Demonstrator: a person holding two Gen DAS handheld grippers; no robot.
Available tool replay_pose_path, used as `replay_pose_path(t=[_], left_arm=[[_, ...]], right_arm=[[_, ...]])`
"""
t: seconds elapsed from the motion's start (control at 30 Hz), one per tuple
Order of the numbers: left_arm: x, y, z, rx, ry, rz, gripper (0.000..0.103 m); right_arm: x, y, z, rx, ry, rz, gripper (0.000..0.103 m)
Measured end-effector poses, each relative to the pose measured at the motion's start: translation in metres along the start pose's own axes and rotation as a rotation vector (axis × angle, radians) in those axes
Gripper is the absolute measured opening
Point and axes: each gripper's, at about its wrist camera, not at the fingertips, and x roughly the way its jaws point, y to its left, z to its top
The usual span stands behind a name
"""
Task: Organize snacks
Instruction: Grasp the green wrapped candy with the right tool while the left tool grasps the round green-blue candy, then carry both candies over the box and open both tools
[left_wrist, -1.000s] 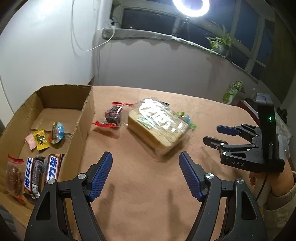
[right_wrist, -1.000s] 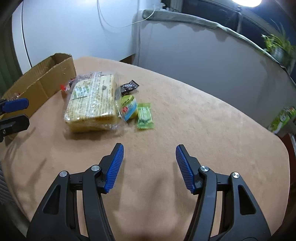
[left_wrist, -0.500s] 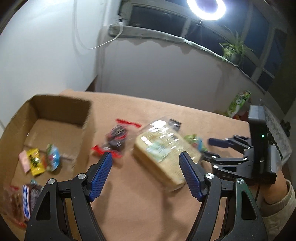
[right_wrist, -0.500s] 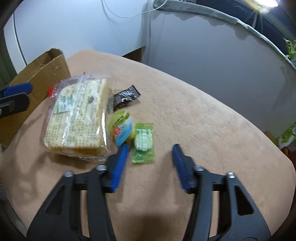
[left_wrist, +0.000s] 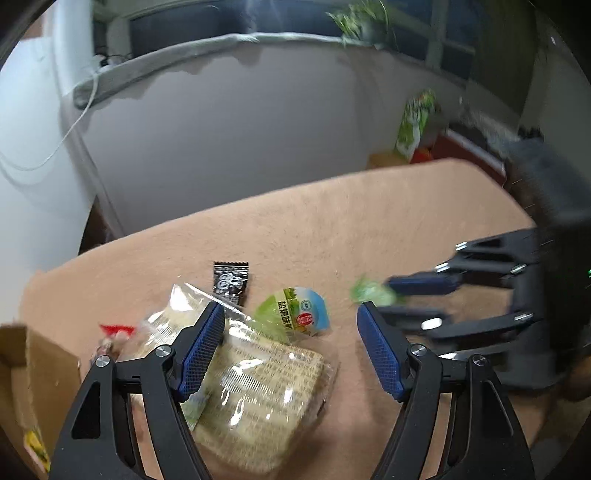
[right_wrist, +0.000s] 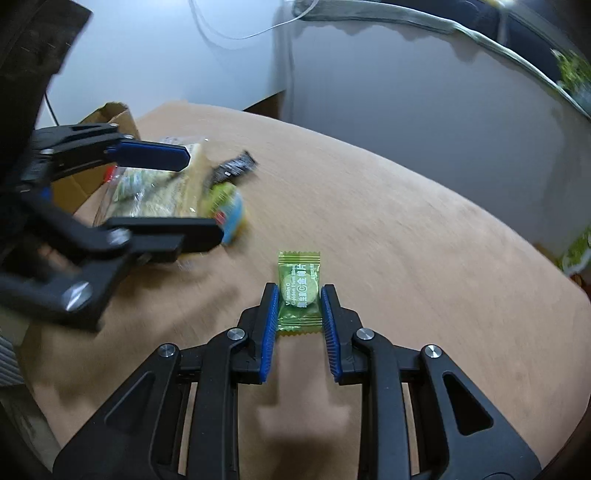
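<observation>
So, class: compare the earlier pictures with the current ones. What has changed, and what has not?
The right hand-held gripper advanced to the green candy and its jaws have just been closing around it. The left hand-held gripper, open as before, swung over the bread pack. The snacks stayed on the table.

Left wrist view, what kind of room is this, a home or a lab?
Probably a home room at night: a tan cloth-covered table strewn with snacks such as a clear-wrapped bread loaf, a potted green plant on the ledge under dark windows.
</observation>
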Motion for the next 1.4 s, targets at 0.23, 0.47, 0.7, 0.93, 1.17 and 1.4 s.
replay_pose_path(t=[0.23,0.47,0.7,0.93,1.17,1.4], left_arm=[[0.013,-0.024,0.008,0.128,0.051,-0.001,0.058],[0.023,-0.018,0.004,0.112,0.112,0.015,0.03],[0.032,-0.016,0.005,0.091,0.111,0.04,0.026],[0.025,-0.005,0.004,0.052,0.076,-0.005,0.024],[-0.005,-0.004,-0.009,-0.024,-0.009,-0.069,0.024],[-0.067,-0.025,-0.028,-0.073,-0.151,-0.098,0.024]], right_arm=[[-0.011,-0.007,-0.019,0.032,-0.022,-0.002,0.024],[-0.01,-0.004,-0.02,0.041,-0.042,0.007,0.024],[-0.013,-0.005,-0.02,0.04,-0.045,0.006,0.024],[-0.014,-0.005,-0.021,0.056,-0.057,-0.004,0.024],[-0.035,-0.005,-0.025,0.098,-0.117,-0.021,0.024],[-0.076,0.005,-0.034,0.15,-0.212,-0.043,0.024]])
